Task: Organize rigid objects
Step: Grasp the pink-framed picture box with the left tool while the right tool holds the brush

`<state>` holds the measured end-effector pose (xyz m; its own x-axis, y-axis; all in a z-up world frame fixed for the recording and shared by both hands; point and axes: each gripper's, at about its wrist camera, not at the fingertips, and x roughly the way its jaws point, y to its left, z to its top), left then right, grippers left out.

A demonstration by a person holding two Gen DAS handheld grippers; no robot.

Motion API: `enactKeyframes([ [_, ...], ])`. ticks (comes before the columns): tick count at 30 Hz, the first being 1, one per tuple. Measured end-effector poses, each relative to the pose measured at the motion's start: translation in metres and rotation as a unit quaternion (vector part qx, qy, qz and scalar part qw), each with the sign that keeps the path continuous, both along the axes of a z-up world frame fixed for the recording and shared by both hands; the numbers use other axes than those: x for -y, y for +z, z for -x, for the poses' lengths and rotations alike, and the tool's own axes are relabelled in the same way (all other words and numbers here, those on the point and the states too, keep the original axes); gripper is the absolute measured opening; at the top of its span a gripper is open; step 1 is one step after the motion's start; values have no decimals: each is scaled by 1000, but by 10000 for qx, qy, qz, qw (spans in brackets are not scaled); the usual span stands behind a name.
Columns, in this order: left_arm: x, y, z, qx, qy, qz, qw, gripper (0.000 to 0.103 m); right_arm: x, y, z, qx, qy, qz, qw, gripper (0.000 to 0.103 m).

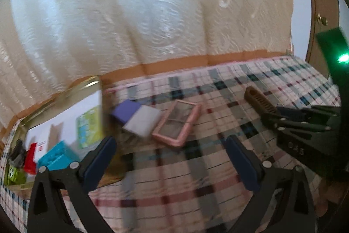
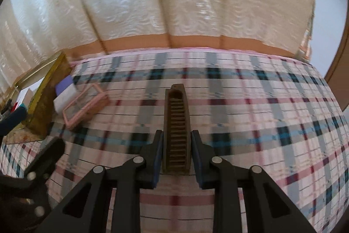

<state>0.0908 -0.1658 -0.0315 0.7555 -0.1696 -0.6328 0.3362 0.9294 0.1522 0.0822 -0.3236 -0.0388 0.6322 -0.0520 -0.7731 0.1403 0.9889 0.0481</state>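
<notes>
Your right tongs (image 2: pixel 177 154) are clenched on a brown ridged bar (image 2: pixel 176 123), pads pressing both long sides near its closer end; the bar points away from you, above the plaid surface (image 2: pixel 261 115), with a slotted, ladder-like face and a rounded far tip. Your left tongs (image 1: pixel 171 162) stand released, nothing between them, over the same surface. To their left, a gold-rimmed tray (image 1: pixel 87 82) holds a teal block (image 1: pixel 57 157), a red piece (image 1: pixel 30 158), a green block (image 1: pixel 14 175), a dark grey item (image 1: pixel 17 152) too blurred to identify, and printed cards. Beyond, just beside the tray, lie a purple-and-white box (image 1: pixel 136 118) and a pink-framed case (image 1: pixel 176 121), touching each other. A cream curtain (image 1: pixel 152 14) hangs behind.
</notes>
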Motion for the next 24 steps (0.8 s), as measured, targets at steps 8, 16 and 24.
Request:
enactKeyframes([
  [8, 25, -16, -36, -705, 393, 10, 9967, 99, 37, -1, 5, 33, -345, -132, 9993, 28],
  [16, 34, -29, -60, -1155, 564, 166, 9916, 102, 30, -2, 2, 64, -311, -224, 9992, 28],
  [24, 41, -27, -71, -1211, 210, 394, 9916, 84, 35, -2, 2, 72, -381, -294, 9988, 28],
])
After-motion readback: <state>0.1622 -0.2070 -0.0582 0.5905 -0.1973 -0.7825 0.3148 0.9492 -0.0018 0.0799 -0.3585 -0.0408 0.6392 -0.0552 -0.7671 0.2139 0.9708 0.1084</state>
